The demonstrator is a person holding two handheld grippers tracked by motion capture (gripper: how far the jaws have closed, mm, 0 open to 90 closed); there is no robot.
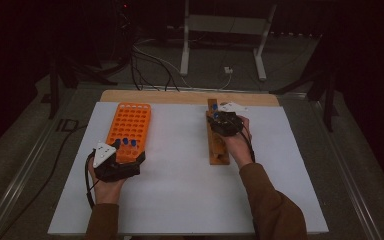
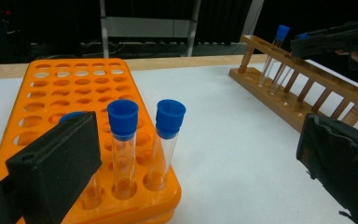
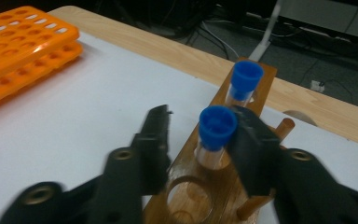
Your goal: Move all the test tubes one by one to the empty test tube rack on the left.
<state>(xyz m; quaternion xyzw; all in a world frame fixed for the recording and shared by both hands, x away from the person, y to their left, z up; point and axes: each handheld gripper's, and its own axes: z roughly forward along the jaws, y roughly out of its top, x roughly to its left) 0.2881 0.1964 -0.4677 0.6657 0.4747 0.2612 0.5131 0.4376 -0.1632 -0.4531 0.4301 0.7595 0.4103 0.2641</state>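
Two blue-capped tubes [image 2: 142, 140] stand in the near end of the orange rack [image 1: 128, 125] at left, between the wide-open, empty jaws of the left gripper [image 1: 130, 156], whose hand lies low and level on the table. To the right, the right gripper [image 3: 200, 140] angles down over the wooden rack [image 1: 216, 145]; one jaw touches a capped tube [image 3: 216, 128], the other stands clear. Closing off-centre could tilt that tube or jam it against its neighbour [image 3: 244, 81].
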